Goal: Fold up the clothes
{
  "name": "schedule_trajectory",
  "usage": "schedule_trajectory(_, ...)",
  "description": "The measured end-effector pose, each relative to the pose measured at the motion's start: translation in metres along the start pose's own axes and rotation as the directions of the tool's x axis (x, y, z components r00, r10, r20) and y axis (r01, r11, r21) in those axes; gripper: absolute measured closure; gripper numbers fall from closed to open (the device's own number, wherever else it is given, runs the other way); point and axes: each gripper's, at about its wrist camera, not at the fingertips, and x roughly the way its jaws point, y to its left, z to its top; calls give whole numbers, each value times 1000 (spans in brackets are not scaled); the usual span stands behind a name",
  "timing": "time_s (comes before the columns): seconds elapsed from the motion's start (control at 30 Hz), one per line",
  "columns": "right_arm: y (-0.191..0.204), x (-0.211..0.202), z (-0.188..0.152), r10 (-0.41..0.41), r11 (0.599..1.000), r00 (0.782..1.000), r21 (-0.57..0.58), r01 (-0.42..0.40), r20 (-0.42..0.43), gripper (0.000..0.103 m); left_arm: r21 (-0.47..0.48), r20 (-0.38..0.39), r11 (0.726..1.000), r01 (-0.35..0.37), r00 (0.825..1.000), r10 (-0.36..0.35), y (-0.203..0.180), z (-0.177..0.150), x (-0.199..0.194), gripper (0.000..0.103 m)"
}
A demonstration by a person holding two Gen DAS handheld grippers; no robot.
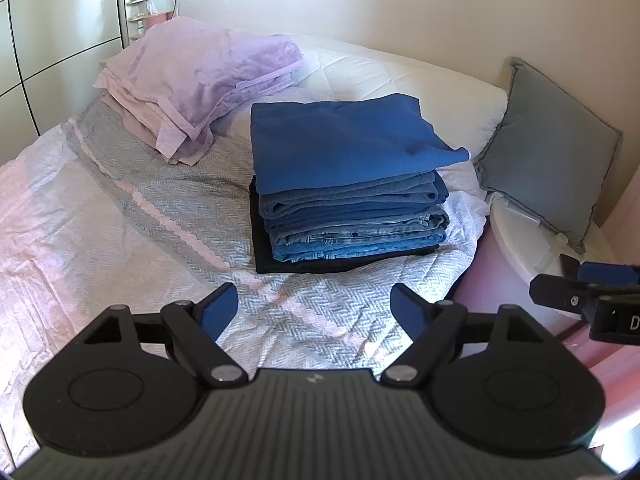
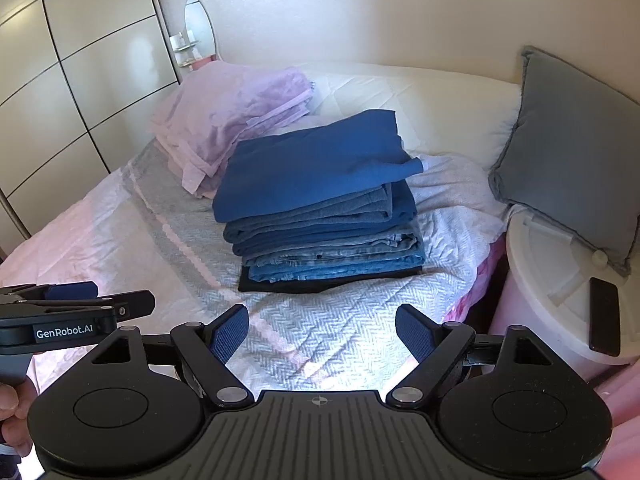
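While we hold both tongs up over the bed (image 1: 120, 216), nothing is in them: the left tongs (image 1: 314, 312) are spread wide and empty, and the right tongs (image 2: 322, 334) are spread wide and empty too. The clothes sit in a neat pile (image 1: 348, 184) in the middle of the bed, well ahead of both tongs. A blue top (image 1: 344, 140) lies on the pile, with jeans (image 1: 356, 232) under it and something black (image 1: 296, 266) at the very bottom. We think the top is soft and light and will flop and sag when we lift it, so a pinch at a corner or along an edge would work best. One corner (image 2: 416, 166) sticks out to the right and looks easy to grab. The jeans look thick and heavy, so we would grab them at the fold with both tongs. A purple pile (image 1: 200, 80) of soft bedding lies just beside the clothes.
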Motion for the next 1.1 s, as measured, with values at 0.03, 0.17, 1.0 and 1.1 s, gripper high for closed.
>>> schedule_trajectory(0.03, 0, 0, 0, -2, 1000, 1000, 0, 2, 0, 19, -2, 0, 1000, 1, 1000, -1, 0, 0, 1, 22)
schedule_trajectory(0.17, 0, 1, 2, -11, 1000, 1000, -4, 11, -1, 19, -11, 5, 1000, 12, 1000, -12, 0, 3, 1, 22)
schedule_trajectory(1.0, 3, 13, 18, -15, 997, 1000, -74, 14, -7, 19, -5, 15, 999, -37, 999, 37, -10, 9, 7, 22)
schedule_trajectory(1.1, 2, 14, 19, -8, 997, 1000, -79, 7, -8, 19, -5, 18, 999, -44, 999, 44, -11, 10, 6, 22)
